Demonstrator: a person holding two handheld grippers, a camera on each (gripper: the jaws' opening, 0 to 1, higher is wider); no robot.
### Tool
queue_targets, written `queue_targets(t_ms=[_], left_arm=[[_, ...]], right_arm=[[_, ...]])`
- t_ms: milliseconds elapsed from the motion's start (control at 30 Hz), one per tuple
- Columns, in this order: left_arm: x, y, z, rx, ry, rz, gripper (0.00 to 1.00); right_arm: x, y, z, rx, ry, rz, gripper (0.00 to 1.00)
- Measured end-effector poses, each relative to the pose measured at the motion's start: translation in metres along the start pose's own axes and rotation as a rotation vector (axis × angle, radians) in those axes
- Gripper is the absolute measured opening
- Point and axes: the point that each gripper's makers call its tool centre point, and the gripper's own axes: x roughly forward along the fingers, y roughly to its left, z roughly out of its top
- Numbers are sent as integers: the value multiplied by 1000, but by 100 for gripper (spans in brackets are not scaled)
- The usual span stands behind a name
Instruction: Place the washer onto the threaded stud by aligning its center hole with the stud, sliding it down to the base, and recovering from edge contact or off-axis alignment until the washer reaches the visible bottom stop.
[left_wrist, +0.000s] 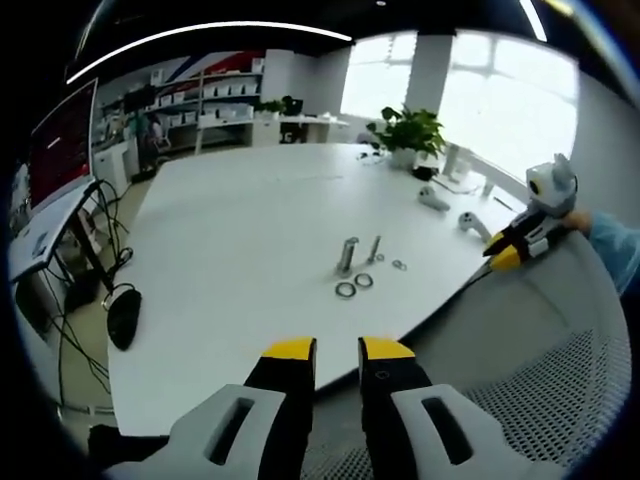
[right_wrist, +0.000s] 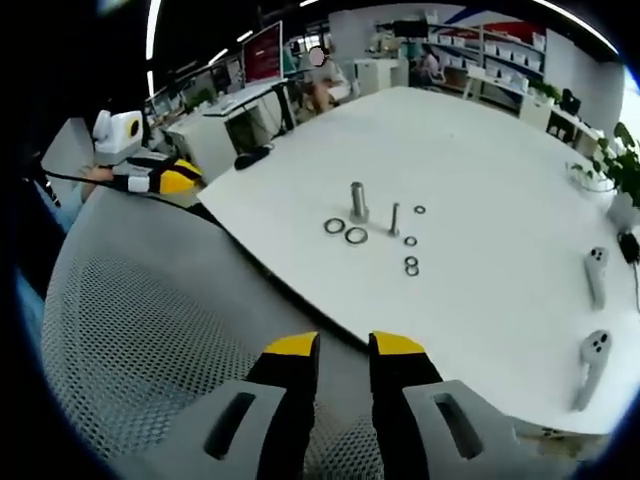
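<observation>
Both claws far back over mesh chair (right_wrist: 130, 330), left claw (left_wrist: 336, 352) & right claw (right_wrist: 343, 347) w/ tips slightly apart, empty. 2 big washers (right_wrist: 345, 231) flat by stud (right_wrist: 358, 201). Risk: grabbing small washer (right_wrist: 411, 266), or tipping thin bolt (right_wrist: 395, 218).

White table (right_wrist: 480, 150) ahead of right jaws, edge just beyond tips. On it, straight ahead: thick stud (right_wrist: 357, 201) upright, thin stud (right_wrist: 394, 218) beside it, two large washers (right_wrist: 345, 231) nearer claw, small washers (right_wrist: 411, 264) to right. Two controllers (right_wrist: 593, 320) far right. Potted plant (left_wrist: 408, 135) at far edge ahead of left jaws.
</observation>
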Motion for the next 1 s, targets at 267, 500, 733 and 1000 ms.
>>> queue_targets(t_ms=[267,500,733,1000], left_arm=[[0,-3,4,11,-19,-18,14],[0,0,3,0,-16,-3,14],[0,2,5,-8,-25,10,13],[-2,8,7,-24,-40,45,14]], right_arm=[[-2,-6,1,19,-2,-33,24],[-1,6,0,-68,25,42,24],[-4,1,0,-180,124,129,25],[22,-29,12,-420,312,261,26]])
